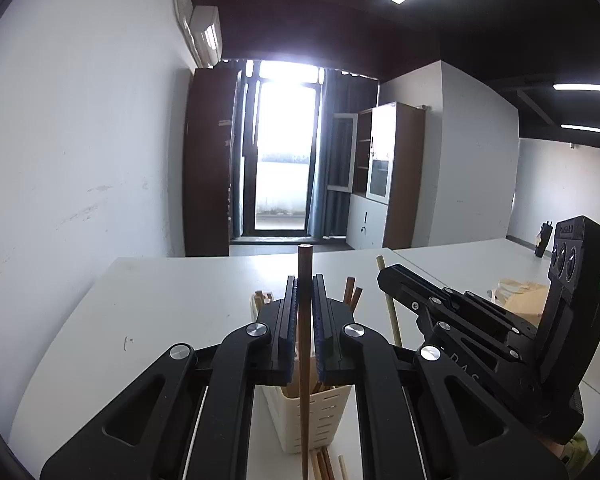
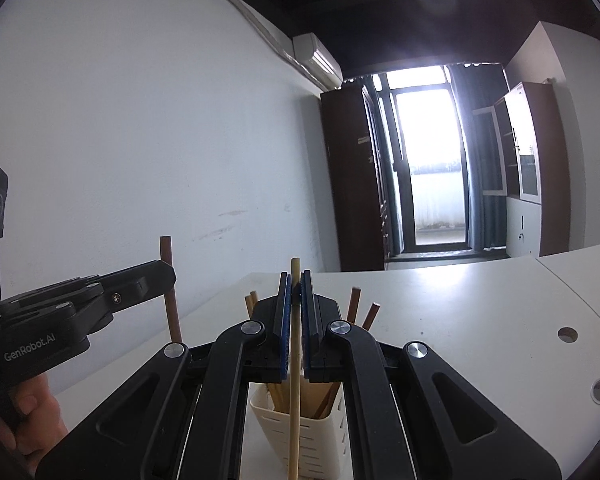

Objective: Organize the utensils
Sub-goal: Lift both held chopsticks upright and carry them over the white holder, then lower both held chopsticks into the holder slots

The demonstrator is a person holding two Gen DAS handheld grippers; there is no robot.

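My left gripper [image 1: 304,280] is shut on a dark brown chopstick [image 1: 305,360], held upright in front of a cream slotted utensil holder [image 1: 308,420]. My right gripper [image 2: 295,278] is shut on a light bamboo chopstick [image 2: 294,392], also upright, over the same holder [image 2: 304,436]. The holder has several chopsticks standing in it [image 2: 356,304]. The right gripper shows in the left wrist view [image 1: 388,272] with its light chopstick [image 1: 392,312]. The left gripper shows in the right wrist view [image 2: 168,276] with the brown chopstick [image 2: 170,292].
The holder stands on a white table [image 1: 160,300]. Loose chopsticks [image 1: 324,464] lie on it by the holder's base. A brown paper bag [image 1: 520,296] sits at the right. Two round holes [image 2: 567,335] are in the tabletop. A white wall lies to the left.
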